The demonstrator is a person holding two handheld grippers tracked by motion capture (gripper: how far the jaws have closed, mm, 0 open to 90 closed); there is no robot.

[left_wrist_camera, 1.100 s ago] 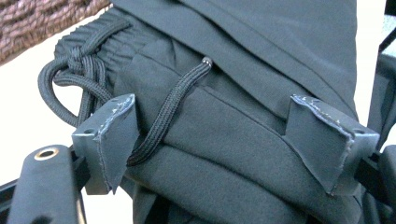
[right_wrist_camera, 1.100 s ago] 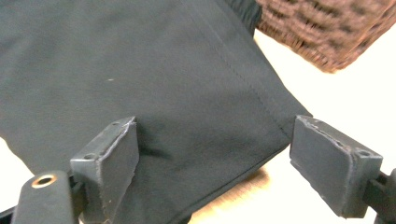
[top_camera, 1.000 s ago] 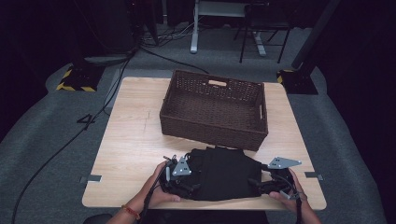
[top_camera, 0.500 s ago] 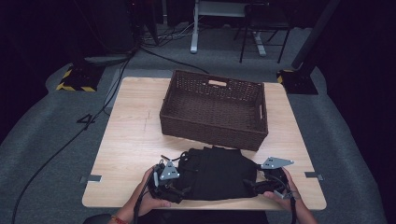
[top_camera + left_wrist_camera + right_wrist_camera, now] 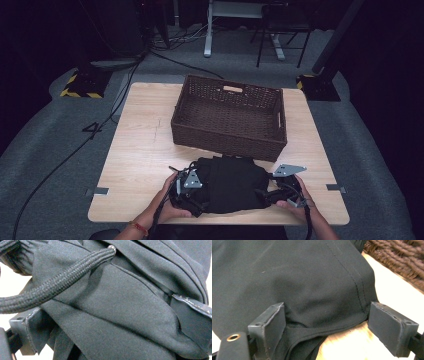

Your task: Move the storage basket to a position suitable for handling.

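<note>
The one readable mark is a large dark numeral "4" [image 5: 93, 130] on the grey floor [image 5: 45, 165], just left of the desk [image 5: 145, 150], seen in the high view. Farther back on the left, a dark base [image 5: 82, 85] on the floor carries yellow-and-black hazard stripes along its edge; another such striped base [image 5: 317, 87] stands at the desk's far right corner. These are warning markings, not words. No brand, label or lettering can be read on the black garment [image 5: 232, 182], on the wicker basket [image 5: 227, 137] or on either gripper view's fabric.
</note>
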